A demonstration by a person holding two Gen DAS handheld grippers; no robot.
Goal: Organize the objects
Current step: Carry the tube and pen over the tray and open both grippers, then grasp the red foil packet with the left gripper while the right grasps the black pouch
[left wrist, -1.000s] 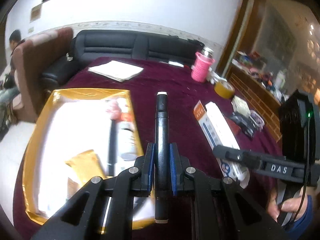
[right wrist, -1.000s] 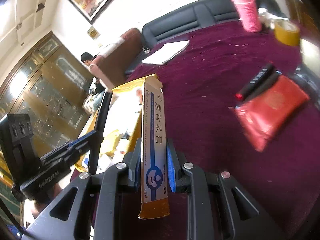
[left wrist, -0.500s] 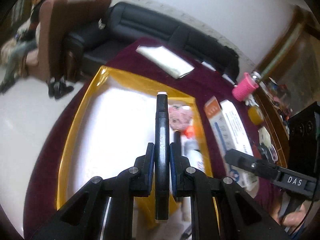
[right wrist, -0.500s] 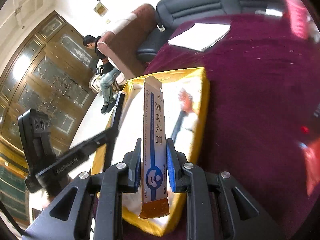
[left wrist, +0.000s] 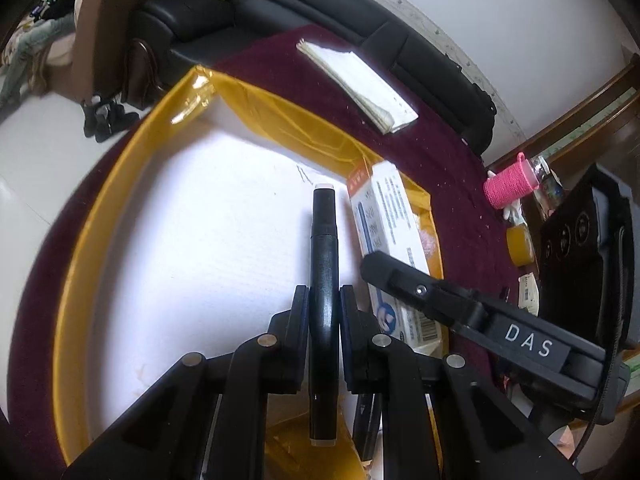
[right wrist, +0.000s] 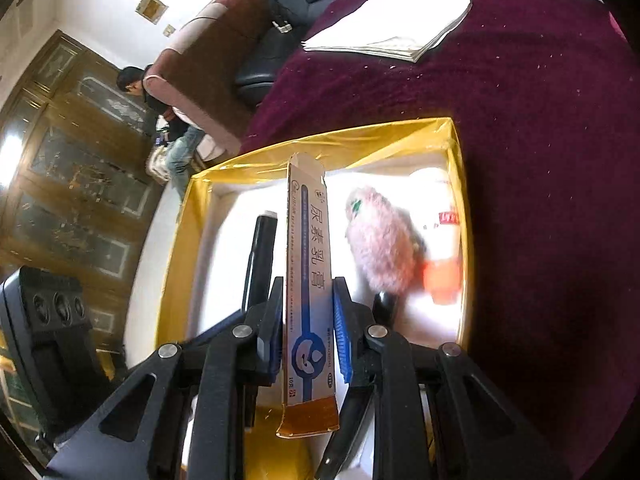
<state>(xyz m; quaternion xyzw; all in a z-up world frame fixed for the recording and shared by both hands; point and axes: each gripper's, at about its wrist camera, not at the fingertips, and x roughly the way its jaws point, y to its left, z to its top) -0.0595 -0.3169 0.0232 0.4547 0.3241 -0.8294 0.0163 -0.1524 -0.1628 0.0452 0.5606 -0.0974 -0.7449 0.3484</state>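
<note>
Ointment carton (right wrist: 308,280), light, stiff but crushable, sits pinched mid-length in the right gripper (right wrist: 306,334) over the gold tray (right wrist: 460,200); left gripper (left wrist: 324,332) clamps a black marker (left wrist: 324,264) beside it

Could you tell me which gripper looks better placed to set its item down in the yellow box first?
Probably the left gripper: its black marker hangs over bare box floor, while the right gripper's carton sits beside a pink fluffy item.
</note>
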